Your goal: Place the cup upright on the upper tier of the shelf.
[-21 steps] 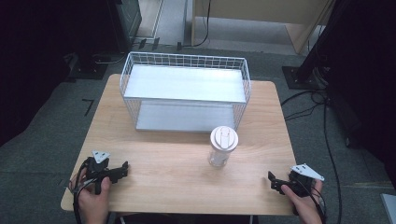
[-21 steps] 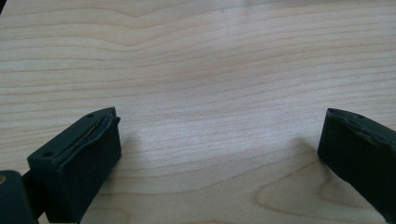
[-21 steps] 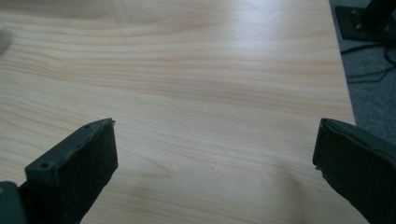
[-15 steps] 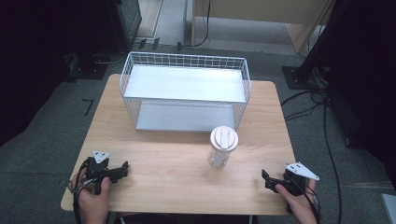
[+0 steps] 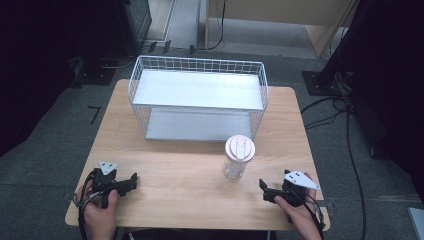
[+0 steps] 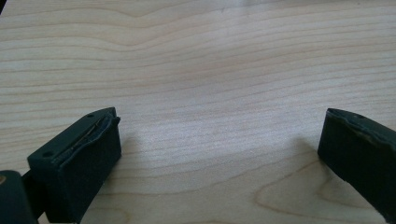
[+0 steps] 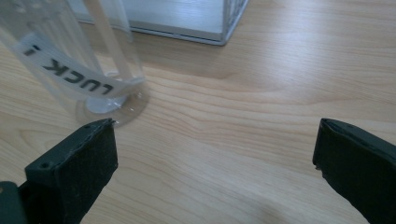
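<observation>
Left gripper (image 5: 131,181): near the table's front-left corner, jaws spread wide, nothing between them but bare wood; it rests low on the table (image 5: 190,200).
Right gripper (image 5: 264,189): near the front-right corner, jaws spread wide and empty, pointed toward the cup.
Cup (image 5: 238,157): clear, upright, pink-white lid, right of the table's middle, just in front of the rack's right end; in the right gripper view its base (image 7: 109,105) sits beyond the left jaw, off the centre line.
Rack (image 5: 197,97): white wire, two shelves, along the table's back edge, both shelves bare.
Step in hand: likely the right gripper's reach for the cup.
Doing it well: swing the gripper so the cup lies midway between the jaws, stay level, go in low on the wall below the lid, close gently; thin clear plastic may buckle or tip.
</observation>
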`<state>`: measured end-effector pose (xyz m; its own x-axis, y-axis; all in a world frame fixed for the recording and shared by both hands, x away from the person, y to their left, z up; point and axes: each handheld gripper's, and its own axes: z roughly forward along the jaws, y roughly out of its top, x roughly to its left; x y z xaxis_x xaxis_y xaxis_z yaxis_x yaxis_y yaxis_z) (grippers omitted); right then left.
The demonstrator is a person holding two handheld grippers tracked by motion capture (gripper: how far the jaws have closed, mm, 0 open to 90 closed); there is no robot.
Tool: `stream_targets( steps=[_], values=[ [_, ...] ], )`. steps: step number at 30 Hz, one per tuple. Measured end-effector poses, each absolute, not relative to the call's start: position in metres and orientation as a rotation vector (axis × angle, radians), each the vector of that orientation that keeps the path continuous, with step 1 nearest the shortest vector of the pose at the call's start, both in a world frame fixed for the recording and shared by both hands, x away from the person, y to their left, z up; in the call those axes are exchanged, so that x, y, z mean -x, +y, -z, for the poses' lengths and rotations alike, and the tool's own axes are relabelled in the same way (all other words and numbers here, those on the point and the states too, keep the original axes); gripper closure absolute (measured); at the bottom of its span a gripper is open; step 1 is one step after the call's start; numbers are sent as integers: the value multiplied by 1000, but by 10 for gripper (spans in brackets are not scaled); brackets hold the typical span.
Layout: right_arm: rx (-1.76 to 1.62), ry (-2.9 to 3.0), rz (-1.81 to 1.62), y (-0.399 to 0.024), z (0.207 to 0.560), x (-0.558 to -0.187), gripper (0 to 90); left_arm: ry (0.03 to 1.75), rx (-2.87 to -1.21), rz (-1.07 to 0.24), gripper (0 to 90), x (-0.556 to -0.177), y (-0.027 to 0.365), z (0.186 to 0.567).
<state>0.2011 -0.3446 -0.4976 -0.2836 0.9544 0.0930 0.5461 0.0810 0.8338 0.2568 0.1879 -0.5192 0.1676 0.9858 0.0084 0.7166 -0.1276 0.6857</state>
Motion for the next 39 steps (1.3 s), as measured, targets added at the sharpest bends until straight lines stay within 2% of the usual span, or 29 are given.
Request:
stream_targets(
  steps=[26, 39],
  values=[
    [-1355, 1922, -1253, -279, 476, -219, 1, 1605, -1909, -646, 0, -257, 188, 519],
    [-1331, 1860, -1316, -254, 466, -233, 62, 1605, -1909, -646, 0, -257, 188, 519]
  ],
)
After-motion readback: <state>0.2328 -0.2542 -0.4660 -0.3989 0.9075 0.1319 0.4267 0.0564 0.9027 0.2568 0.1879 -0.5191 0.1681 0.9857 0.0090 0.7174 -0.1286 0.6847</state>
